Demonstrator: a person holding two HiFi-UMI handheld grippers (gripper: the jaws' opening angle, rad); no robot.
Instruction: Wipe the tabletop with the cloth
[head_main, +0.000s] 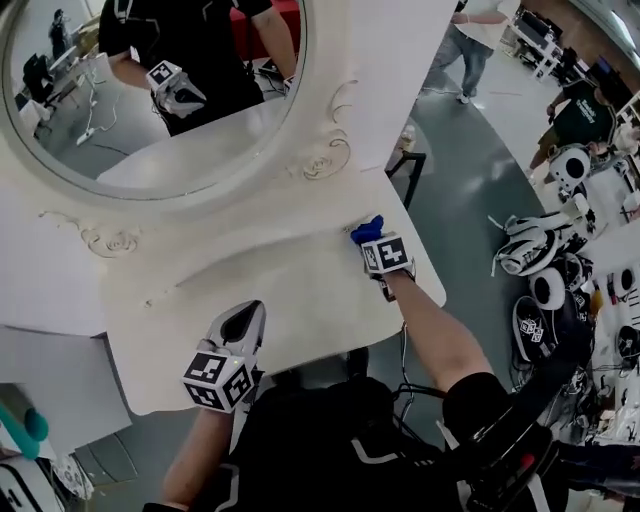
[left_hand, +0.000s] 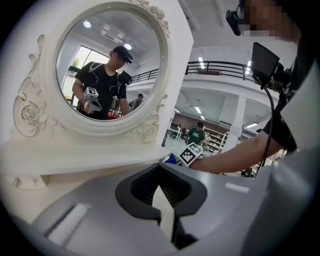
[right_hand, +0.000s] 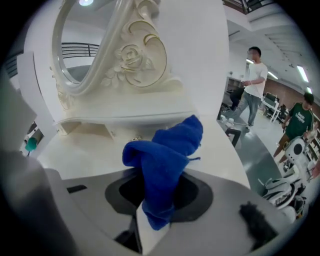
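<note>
The cloth (right_hand: 167, 165) looks soft, the tabletop (head_main: 300, 290) smooth, perhaps painted.

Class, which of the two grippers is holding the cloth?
The right gripper, jaws clamped on the blue cloth; the left gripper is shut with nothing between its jaws.

The person wears a black short-sleeved top (head_main: 330, 440) with thin pale lines. The left gripper (head_main: 243, 318) and right gripper (head_main: 374, 240) have pale grey shells with dark jaw cavities. Behind the jaws sit 2 black-and-white cubes: the left marker cube (head_main: 218, 380) and the right marker cube (head_main: 387, 254). A thin black cable (head_main: 404, 355) runs behind the right gripper.
</note>
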